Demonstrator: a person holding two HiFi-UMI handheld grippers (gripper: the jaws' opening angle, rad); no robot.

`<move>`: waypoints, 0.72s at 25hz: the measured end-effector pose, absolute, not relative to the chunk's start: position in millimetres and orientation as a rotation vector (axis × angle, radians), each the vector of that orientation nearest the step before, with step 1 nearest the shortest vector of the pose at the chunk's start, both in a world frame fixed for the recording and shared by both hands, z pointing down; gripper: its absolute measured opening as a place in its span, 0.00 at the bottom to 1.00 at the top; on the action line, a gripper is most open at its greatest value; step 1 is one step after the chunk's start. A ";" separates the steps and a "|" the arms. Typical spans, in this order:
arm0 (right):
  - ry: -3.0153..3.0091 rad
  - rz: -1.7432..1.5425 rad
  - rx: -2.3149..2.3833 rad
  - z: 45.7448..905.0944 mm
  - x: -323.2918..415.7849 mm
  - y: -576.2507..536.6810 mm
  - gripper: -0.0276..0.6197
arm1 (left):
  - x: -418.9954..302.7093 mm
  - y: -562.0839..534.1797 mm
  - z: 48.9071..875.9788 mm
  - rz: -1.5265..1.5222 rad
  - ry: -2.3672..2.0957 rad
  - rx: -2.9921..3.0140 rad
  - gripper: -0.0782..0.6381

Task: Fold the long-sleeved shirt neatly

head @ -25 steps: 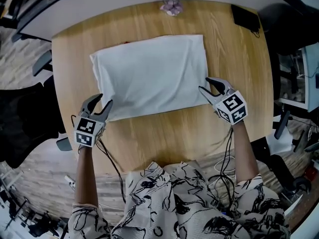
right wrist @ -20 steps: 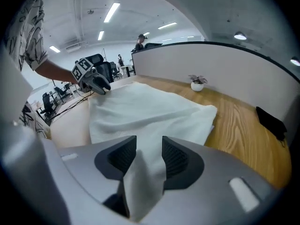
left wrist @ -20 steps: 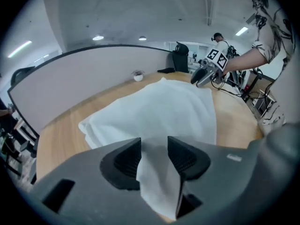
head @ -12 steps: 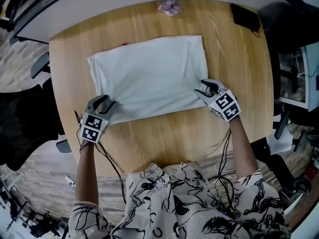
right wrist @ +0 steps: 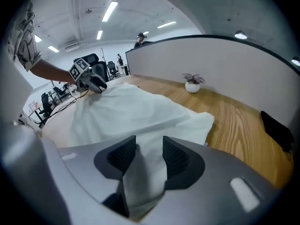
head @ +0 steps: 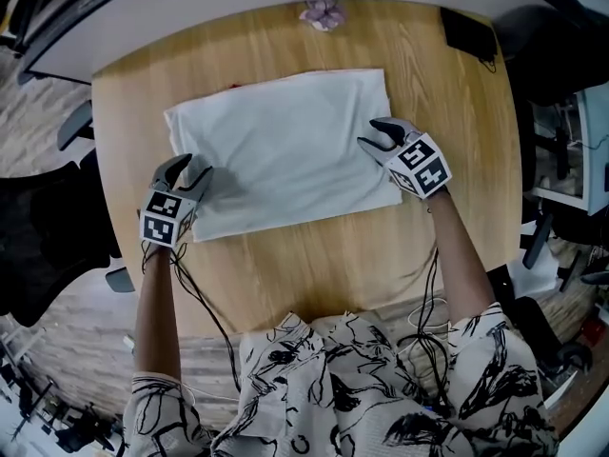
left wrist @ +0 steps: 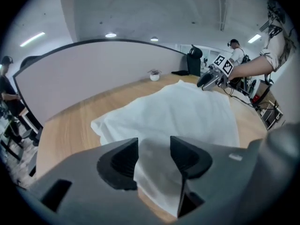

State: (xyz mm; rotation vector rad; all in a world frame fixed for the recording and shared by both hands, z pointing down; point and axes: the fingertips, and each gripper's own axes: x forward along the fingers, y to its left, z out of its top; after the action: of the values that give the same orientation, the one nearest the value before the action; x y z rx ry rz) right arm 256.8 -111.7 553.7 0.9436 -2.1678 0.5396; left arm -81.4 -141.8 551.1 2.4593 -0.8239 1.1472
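Observation:
The white shirt [head: 285, 146] lies folded into a flat rectangle on the round wooden table [head: 314, 265]. My left gripper [head: 193, 167] is at the shirt's left edge, near its front corner. Its jaws have just been opening and stand apart, with a fold of shirt cloth [left wrist: 157, 172] between them. My right gripper [head: 369, 132] rests over the shirt's right edge, about halfway along it. It is also open, and bunched cloth [right wrist: 143, 172] fills the gap between its pads. Each gripper view shows the other gripper across the shirt.
A small potted plant [head: 324, 12] stands at the table's far edge, before a curved grey partition [left wrist: 93, 74]. A flat black object [head: 468, 34] lies at the far right. Office chairs and cables surround the table. Bare wood runs between the shirt and me.
Both grippers moved away from me and lower, from just off the shirt's near corners to its side edges. Cloth now sits between each pair of jaws. The shirt lies as before.

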 end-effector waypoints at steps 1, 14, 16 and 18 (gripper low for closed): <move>-2.152 0.555 0.933 562.1 260.0 -112.6 0.34 | -84.6 -143.7 558.6 1.166 -0.818 2.441 0.42; -2.515 0.595 1.312 457.6 293.2 -117.4 0.33 | -107.1 -134.4 459.9 0.668 -1.157 2.490 0.38; -2.570 0.519 1.406 422.3 302.3 -103.8 0.23 | -118.6 -119.1 422.1 0.530 -1.295 2.516 0.31; -2.591 0.465 1.504 393.1 312.9 -85.7 0.09 | -127.9 -98.9 392.8 0.440 -1.397 2.523 0.23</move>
State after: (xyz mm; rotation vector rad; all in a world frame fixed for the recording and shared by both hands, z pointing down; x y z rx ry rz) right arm 312.9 -85.7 393.1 1.5044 -2.5910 0.4648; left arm -127.9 -98.9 392.8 2.5234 -1.3972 0.4397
